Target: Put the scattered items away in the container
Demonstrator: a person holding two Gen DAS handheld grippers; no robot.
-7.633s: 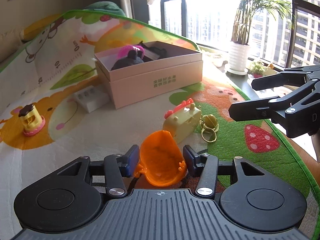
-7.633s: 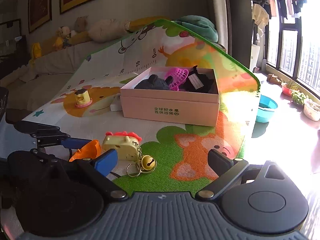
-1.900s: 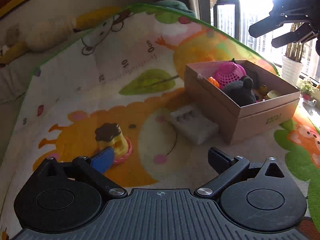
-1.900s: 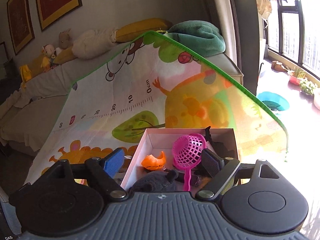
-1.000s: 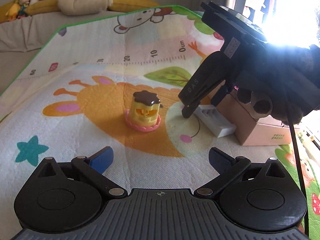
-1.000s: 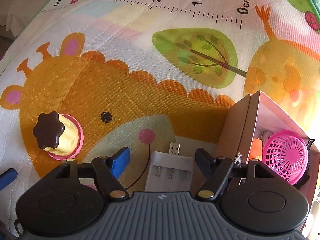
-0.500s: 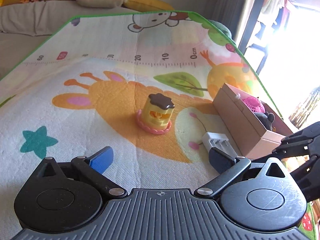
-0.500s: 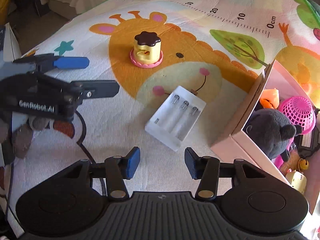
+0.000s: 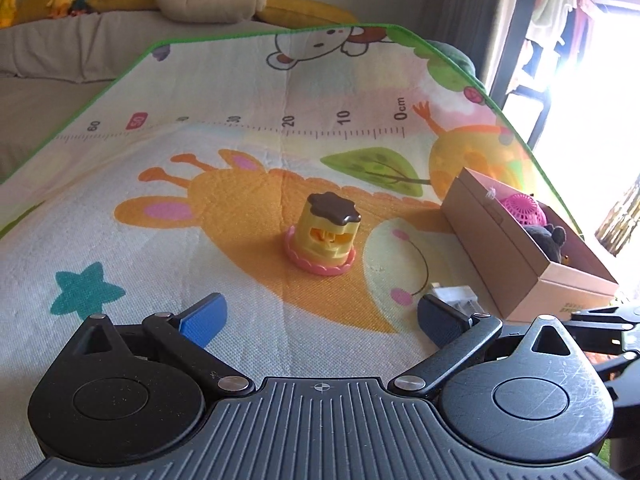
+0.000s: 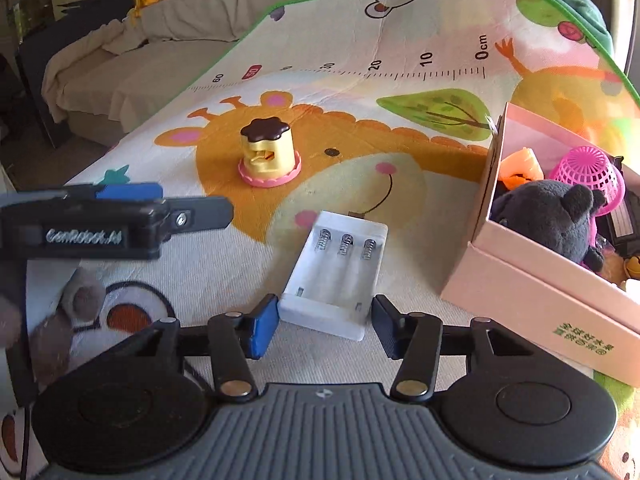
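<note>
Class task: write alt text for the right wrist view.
The right gripper, open, straddles a white plastic battery holder lying on a cartoon play mat. A pink cardboard box of toys sits right; a yellow pudding toy stands behind.

The right gripper [image 10: 323,326] is coming down low over the play mat [image 10: 224,264] and its jaws are now bracketing the near end of the white battery charger [image 10: 335,270], one on each side, no longer hanging back from it at 6 o'clock. The jaws are spreading wider than half a second ago. The left gripper [image 9: 320,318] is drifting closer to the pudding toy [image 9: 322,234], which is sitting larger at 12 o'clock. In the right wrist view the left gripper is sliding toward 9 o'clock.
</note>
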